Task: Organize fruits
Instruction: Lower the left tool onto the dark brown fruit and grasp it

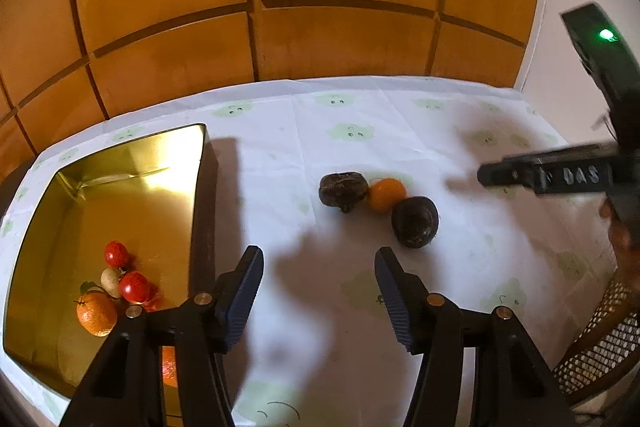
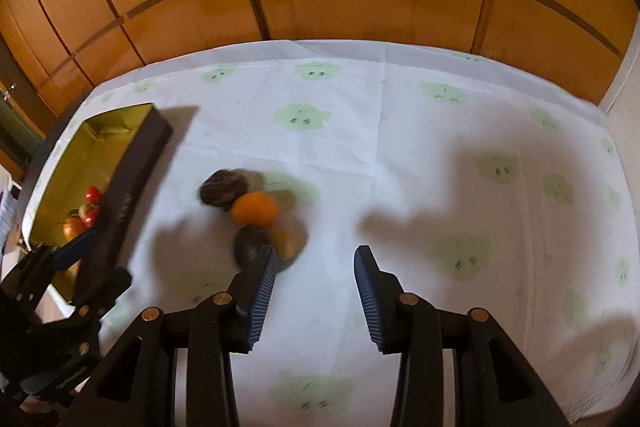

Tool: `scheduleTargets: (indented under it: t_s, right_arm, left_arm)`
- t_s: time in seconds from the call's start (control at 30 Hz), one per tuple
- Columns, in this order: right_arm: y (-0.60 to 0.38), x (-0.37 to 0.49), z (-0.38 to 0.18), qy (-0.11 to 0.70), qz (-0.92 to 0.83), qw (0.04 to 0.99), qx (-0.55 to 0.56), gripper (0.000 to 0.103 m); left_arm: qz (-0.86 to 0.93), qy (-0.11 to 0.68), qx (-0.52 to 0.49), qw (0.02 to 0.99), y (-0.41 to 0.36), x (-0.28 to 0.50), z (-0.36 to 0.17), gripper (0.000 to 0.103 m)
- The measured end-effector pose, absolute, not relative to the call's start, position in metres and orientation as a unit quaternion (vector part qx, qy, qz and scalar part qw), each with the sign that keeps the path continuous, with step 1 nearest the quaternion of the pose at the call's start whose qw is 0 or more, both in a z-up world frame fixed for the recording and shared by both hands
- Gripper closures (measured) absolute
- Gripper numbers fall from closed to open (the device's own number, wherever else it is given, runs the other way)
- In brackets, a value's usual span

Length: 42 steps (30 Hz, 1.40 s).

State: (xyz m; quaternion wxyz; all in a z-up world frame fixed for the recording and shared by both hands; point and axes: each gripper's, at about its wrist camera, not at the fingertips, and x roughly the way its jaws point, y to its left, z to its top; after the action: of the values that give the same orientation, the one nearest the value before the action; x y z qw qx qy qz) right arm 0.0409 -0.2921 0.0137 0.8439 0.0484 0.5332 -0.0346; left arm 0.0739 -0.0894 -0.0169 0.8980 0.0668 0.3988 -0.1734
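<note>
- My left gripper (image 1: 318, 291) hangs released beside the gold box (image 1: 132, 155), where sorted fruit collects.
- My right gripper (image 2: 316, 283), jaws apart and empty, hovers near the orange (image 2: 255, 209) and dark fruits (image 2: 221, 187) on the tablecloth (image 2: 400, 147).

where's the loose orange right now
In the left wrist view the orange sits on the tablecloth, wedged between two dark fruits, right of the gold tin.

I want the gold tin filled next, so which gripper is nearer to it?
Left. The left gripper hangs open just beside the gold tin's right wall; the right gripper, also open, sits farther right, past the loose fruit cluster.
</note>
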Motion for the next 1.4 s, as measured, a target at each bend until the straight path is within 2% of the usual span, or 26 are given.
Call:
scheduleTargets:
  t_s: [0.17,0.47,0.77,1.4]
  right_arm:
    - [-0.316,0.053,0.002,0.510,-0.010,0.857,0.070,0.062]
    - [-0.343,0.057,-0.006,0.521,-0.038,0.842,0.131,0.062]
    - [-0.349,0.059,-0.011,0.531,-0.044,0.834,0.143,0.062]
    - [-0.348,0.061,-0.018,0.544,-0.053,0.826,0.134,0.062]
  left_arm:
    - [-0.175,0.401,0.072,0.896,-0.098,0.078,-0.020,0.044]
    - [-0.171,0.406,0.083,0.894,-0.107,0.088,-0.024,0.044]
    - [-0.173,0.415,0.089,0.889,-0.117,0.104,-0.028,0.044]
    - [-0.194,0.469,0.014,0.861,-0.104,0.150,-0.034,0.046]
